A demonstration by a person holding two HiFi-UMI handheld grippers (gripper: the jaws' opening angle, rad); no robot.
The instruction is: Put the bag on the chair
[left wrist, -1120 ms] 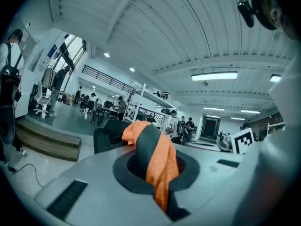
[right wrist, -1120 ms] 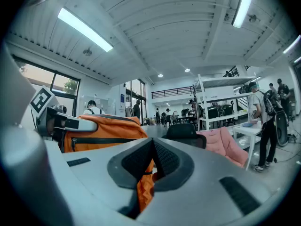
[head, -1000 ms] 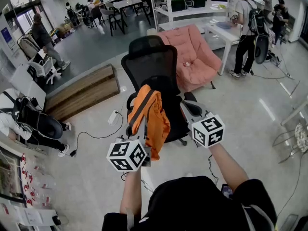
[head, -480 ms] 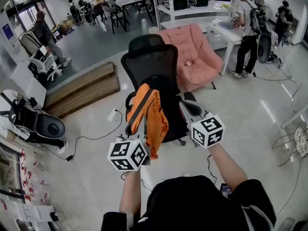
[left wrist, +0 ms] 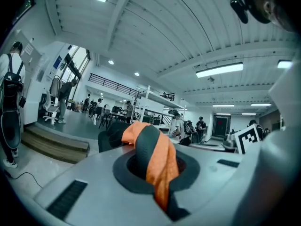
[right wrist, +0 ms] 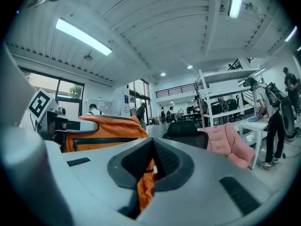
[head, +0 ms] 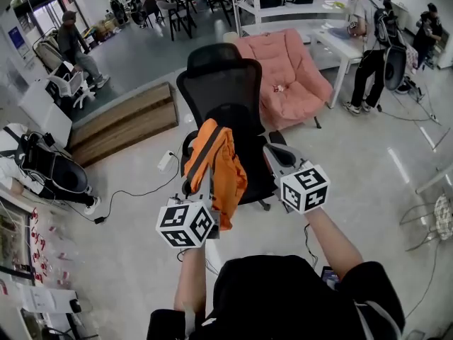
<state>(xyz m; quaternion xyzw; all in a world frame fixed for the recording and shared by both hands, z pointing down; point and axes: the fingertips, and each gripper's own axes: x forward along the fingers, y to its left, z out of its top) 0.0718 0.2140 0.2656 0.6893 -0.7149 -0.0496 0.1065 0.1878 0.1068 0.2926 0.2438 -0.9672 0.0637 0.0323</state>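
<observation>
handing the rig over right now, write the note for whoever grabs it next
Left tongs: shut on the orange bag, pinching its dark strap.
Right tongs: shut on a fold of the bag's orange fabric.
Bag: hangs from both tongs, just in front of the black office chair; it looks not yet set down.
Done: bag picked up and brought to the chair.
Left: lower it onto the chair, open both tongs, pull back.
</observation>
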